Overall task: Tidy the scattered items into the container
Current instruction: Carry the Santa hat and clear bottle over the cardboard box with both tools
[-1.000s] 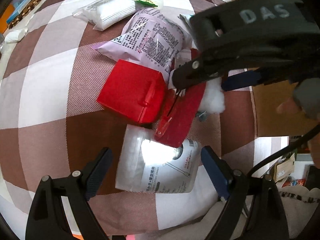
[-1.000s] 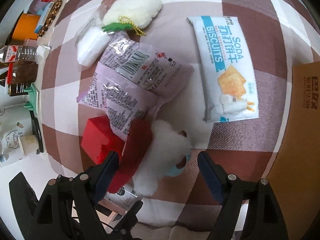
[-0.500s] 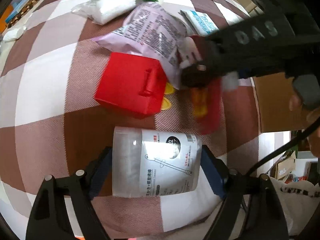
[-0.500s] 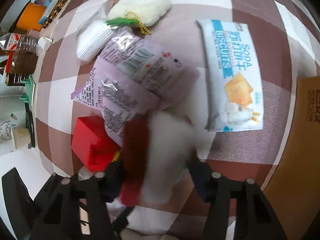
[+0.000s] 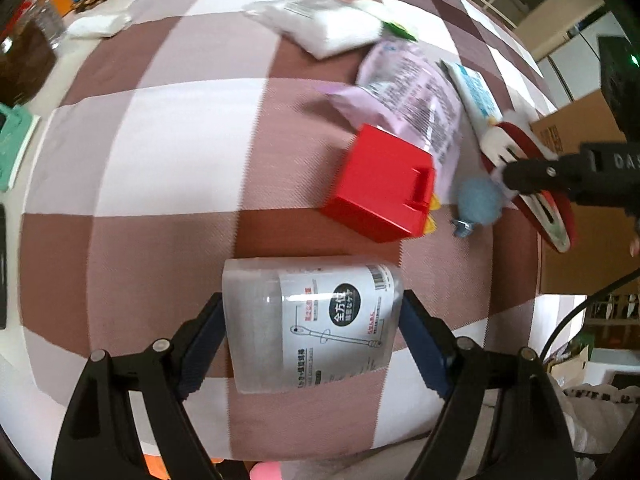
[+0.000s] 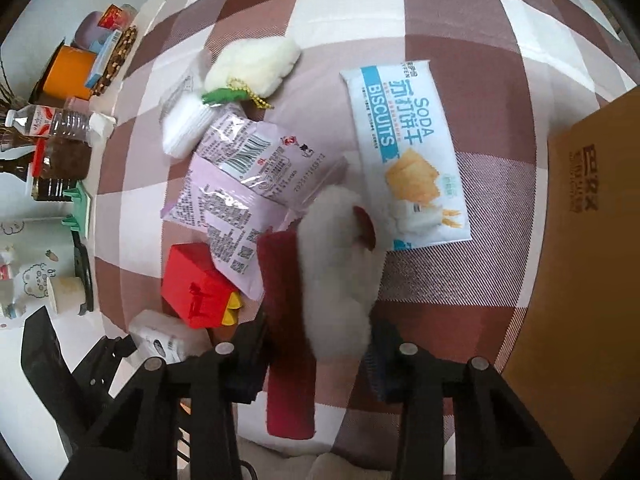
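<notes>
Two grips: both new within the last second.
Right gripper point(image 6: 316, 356): closed on the red-and-white plush toy point(image 6: 336, 276), lifted off the checked cloth point(image 6: 460, 8) toward the cardboard box point(image 6: 580, 260) at its right edge.
Left gripper point(image 5: 312, 340): fingers now against the clear plastic cotton-swab tub point(image 5: 310, 320); squeeze unclear.
Still loose: one red box point(image 5: 380, 188), two lilac packets point(image 6: 244, 184), one biscuit pack point(image 6: 408, 152), one cotton-pad bag point(image 5: 320, 28).

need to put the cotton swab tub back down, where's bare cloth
Bare checked cloth lies left of the red plastic box and below the white padded packet. It is crowded to the right, around the purple snack bag and blue pompom.
</notes>
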A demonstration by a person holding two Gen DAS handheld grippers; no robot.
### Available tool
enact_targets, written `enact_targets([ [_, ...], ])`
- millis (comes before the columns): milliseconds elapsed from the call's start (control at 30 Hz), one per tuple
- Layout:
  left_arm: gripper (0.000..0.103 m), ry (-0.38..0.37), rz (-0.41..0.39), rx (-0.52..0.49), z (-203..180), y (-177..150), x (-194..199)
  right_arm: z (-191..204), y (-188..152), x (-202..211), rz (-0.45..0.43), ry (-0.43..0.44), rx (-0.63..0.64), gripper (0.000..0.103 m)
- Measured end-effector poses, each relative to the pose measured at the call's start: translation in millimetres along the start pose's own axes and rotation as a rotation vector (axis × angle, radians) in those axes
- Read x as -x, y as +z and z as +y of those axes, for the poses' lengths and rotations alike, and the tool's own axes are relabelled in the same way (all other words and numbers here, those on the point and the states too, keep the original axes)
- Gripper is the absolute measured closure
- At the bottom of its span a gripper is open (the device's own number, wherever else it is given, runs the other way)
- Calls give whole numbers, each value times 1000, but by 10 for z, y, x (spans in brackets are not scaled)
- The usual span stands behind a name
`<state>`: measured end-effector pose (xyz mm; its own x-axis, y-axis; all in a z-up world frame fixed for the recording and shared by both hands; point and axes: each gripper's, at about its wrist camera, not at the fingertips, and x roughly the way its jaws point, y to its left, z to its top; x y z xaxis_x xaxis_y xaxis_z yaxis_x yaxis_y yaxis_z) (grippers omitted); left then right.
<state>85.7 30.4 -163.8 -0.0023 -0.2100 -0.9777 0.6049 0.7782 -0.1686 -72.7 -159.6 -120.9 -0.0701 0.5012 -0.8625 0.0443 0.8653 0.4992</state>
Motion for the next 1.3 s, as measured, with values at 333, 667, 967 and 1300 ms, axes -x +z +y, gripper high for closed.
enact_targets([
  [333,19,17,-37,64,232,-119,184,132,-34,110,-25,6,14,63],
  [667,19,35,-90,64,219,-3,604,331,-89,408,-96,-1,50,63],
  [967,19,34,-135,24,-58,230,958,376,-122,663,-152,19,45,63],
  [1300,19,29,-191,-54,-408,456,1292,312,-190,974,-225,33,26,63],
])
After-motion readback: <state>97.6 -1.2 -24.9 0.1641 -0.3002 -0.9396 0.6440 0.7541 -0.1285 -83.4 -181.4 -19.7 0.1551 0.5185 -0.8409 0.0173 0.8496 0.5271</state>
